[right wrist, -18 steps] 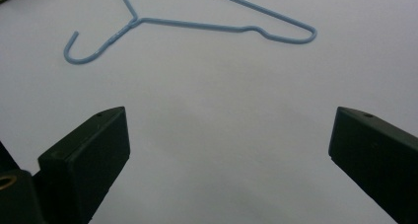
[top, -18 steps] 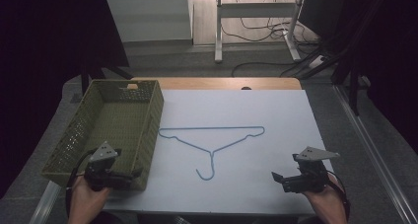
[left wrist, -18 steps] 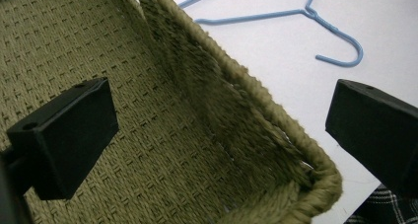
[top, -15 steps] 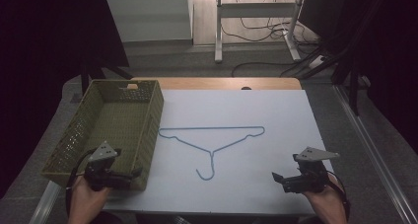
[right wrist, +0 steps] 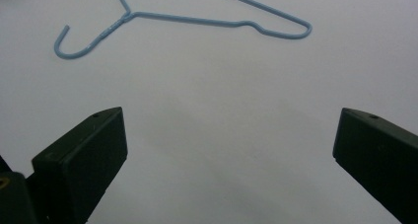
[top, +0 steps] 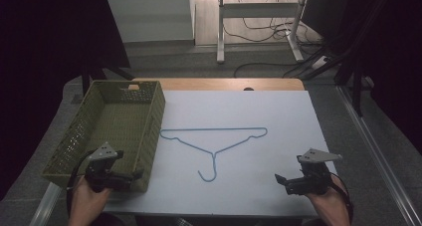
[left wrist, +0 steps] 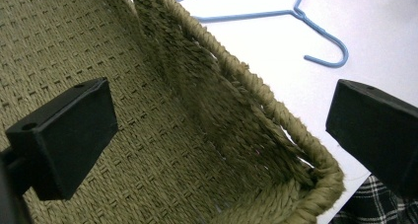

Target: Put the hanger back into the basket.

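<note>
Blue wire hanger (top: 214, 145) flat on white table (top: 278, 111), hook toward person; both grippers spread, empty

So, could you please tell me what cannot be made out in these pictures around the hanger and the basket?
- Light blue wire hanger: its triangle is cut off by the top edge of the left gripper view; in the right gripper view its left shoulder runs past the top edge.
- Woven olive-green basket: its near inner corner in the high view is hidden by the left gripper.
- Room beyond the white table: too dark to read.
</note>
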`<state>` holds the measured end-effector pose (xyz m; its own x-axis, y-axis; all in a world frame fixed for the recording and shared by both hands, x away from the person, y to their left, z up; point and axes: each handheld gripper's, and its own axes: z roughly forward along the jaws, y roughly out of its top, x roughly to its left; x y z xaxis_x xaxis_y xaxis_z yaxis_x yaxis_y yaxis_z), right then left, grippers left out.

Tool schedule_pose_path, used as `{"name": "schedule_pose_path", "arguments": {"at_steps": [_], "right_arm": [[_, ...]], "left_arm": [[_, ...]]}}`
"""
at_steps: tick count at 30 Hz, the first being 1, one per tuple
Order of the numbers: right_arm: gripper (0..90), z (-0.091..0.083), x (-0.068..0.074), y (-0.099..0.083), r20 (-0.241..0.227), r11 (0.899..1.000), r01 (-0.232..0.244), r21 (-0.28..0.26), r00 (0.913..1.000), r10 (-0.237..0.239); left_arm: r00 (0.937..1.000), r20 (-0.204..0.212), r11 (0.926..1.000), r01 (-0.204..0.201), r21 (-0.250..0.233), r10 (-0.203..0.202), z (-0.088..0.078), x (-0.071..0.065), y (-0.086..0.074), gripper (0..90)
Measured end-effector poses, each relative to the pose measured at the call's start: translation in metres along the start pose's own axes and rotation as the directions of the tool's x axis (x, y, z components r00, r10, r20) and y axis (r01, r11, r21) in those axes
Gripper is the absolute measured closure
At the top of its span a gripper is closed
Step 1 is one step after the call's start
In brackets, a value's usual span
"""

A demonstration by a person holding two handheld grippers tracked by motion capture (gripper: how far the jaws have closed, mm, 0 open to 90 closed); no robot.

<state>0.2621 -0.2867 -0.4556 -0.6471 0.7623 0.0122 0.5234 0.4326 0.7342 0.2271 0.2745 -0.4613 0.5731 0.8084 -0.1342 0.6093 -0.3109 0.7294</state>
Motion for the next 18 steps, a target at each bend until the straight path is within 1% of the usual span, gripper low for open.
{"name": "schedule_pose_path", "arguments": {"at_steps": [2, 3, 7, 10, 13, 15, 17, 18], "right_arm": [[0.0, 0.000, 0.001, 0.000, 0.000, 1.000, -0.003, 0.003, 1.0000, 0.003], [0.0, 0.000, 0.001, 0.000, 0.001, 1.000, -0.003, 0.003, 1.0000, 0.003], [0.0, 0.000, 0.002, 0.001, -0.004, 1.000, -0.001, 0.000, 1.0000, 0.001], [0.0, 0.000, 0.003, 0.003, -0.009, 1.000, 0.002, -0.004, 1.0000, -0.002], [0.0, 0.000, 0.004, 0.006, -0.015, 1.000, 0.007, -0.005, 0.9999, -0.007], [0.0, 0.000, 0.005, 0.007, -0.017, 1.000, 0.010, -0.008, 0.9998, -0.010], [0.0, 0.000, 0.006, 0.009, -0.022, 1.000, 0.015, -0.012, 0.9996, -0.015], [0.0, 0.001, 0.008, 0.013, -0.023, 1.000, 0.016, -0.014, 0.9996, -0.017]], "left_arm": [[0.9998, 0.017, 1.0000, 0.002, -0.003, -0.002, 0.000, 0.001, 0.001, 0.0], [0.9993, 0.037, 0.9999, 0.006, -0.009, -0.006, 0.001, 0.001, 0.001, 0.0], [0.9987, 0.051, 0.9999, -0.005, -0.016, 0.005, 0.001, -0.001, 0.001, 0.0], [0.9977, 0.065, 0.9989, -0.015, -0.045, 0.017, -0.001, -0.003, 0.005, 0.0], [0.9980, 0.057, 0.9979, -0.024, -0.060, 0.027, -0.003, -0.005, 0.008, 0.0], [0.9981, 0.054, 0.9977, -0.027, -0.062, 0.031, -0.003, -0.007, 0.010, 0.0], [0.9977, 0.055, 0.9970, -0.034, -0.069, 0.038, -0.003, -0.009, 0.013, 0.0], [0.9970, 0.061, 0.9960, -0.043, -0.079, 0.048, -0.003, -0.012, 0.016, 0.0]]}}
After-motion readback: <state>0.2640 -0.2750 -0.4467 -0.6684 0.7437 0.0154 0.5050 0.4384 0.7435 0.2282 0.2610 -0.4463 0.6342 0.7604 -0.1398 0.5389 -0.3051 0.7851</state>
